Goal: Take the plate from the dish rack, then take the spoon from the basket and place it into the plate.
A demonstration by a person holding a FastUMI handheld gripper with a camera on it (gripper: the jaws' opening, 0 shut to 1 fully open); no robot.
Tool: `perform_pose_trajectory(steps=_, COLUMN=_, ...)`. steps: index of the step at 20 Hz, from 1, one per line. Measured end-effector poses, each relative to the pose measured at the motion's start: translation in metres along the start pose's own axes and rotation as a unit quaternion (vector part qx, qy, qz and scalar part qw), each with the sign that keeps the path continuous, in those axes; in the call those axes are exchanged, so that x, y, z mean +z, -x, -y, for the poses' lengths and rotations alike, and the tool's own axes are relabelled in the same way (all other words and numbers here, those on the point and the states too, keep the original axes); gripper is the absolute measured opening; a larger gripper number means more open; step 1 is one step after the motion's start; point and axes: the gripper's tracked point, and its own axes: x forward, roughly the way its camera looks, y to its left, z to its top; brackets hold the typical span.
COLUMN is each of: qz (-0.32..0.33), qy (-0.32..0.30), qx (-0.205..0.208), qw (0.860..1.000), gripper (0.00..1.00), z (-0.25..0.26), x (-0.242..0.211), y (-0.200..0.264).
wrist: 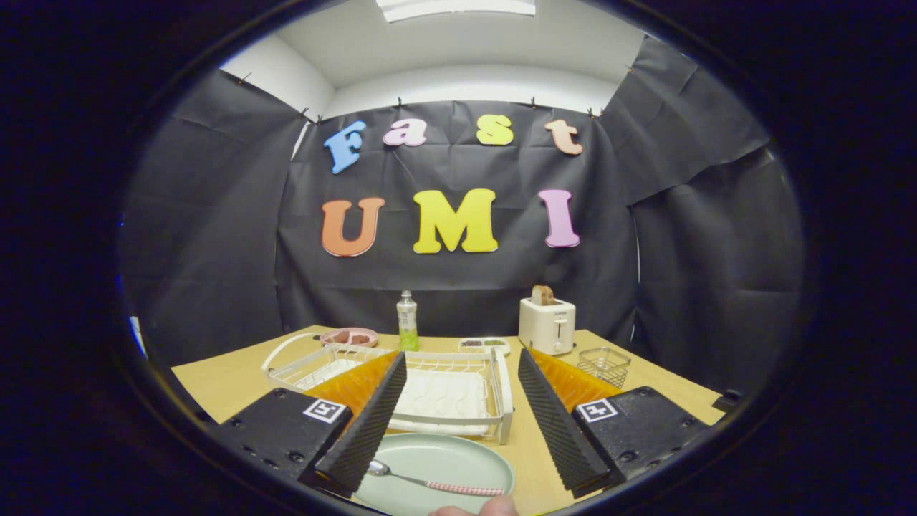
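Observation:
A pale green plate lies flat on the wooden table, close below me and between my fingers. A spoon with a chequered red handle rests in the plate, its bowl by my left finger. The white dish rack stands just beyond the plate. A small wire basket sits beyond my right finger. My gripper is open and holds nothing; its fingers spread wide over the plate and the rack's front.
At the table's back stand a green bottle, a white toaster with toast in it, a pink dish with food and a small white tray. A person's fingertips show near the plate's front edge.

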Motion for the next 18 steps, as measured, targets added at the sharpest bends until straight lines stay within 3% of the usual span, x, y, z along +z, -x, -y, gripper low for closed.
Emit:
perform_pose_trajectory(steps=12, qz=0.016, qy=-0.012, qx=-0.01, qw=1.0, gripper=1.0, z=-0.016, x=0.009, y=-0.003)
perform_pose_trajectory(steps=18, qz=0.022, qy=0.011, qx=-0.011, qw=1.0, gripper=1.0, z=-0.031, x=0.015, y=-0.007)
